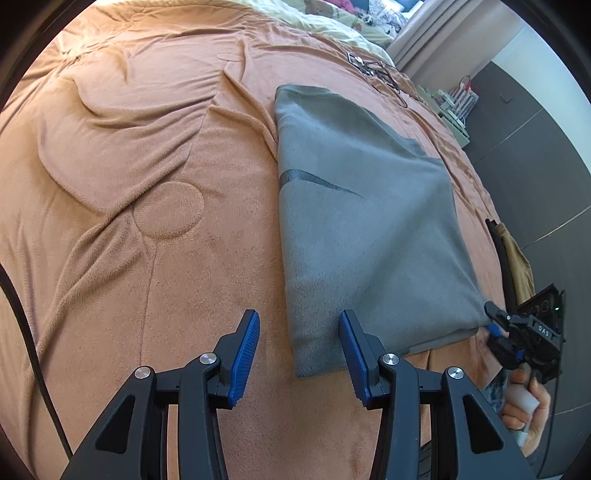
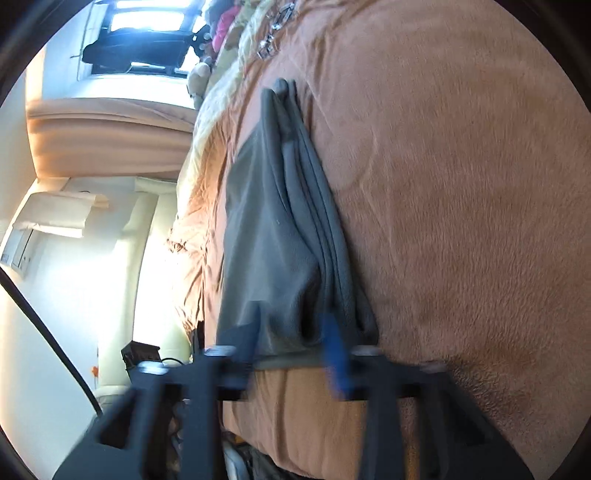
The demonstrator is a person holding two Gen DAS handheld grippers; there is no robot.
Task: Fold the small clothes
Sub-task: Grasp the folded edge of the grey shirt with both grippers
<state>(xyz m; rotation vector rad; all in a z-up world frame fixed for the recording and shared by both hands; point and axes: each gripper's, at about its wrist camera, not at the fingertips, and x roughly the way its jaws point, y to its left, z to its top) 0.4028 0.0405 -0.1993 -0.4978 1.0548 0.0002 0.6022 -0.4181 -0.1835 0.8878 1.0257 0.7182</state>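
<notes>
A grey fleece garment (image 1: 362, 229) lies folded on the orange blanket (image 1: 147, 184), its near edge by the bed's front. My left gripper (image 1: 299, 354) is open and empty, straddling the garment's near left corner from just above. My right gripper (image 1: 496, 325) sits at the garment's near right corner, held by a hand. In the right wrist view the garment (image 2: 280, 240) shows as stacked layers seen edge-on, and the right gripper (image 2: 291, 347), blurred, has its jaws apart around the near corner of the cloth.
The orange blanket is wrinkled to the left. A pale quilt (image 1: 332, 26) and toys lie at the bed's far end. Black cables (image 1: 376, 70) rest on the blanket beyond the garment. The bed edge and dark floor (image 1: 535, 155) are to the right.
</notes>
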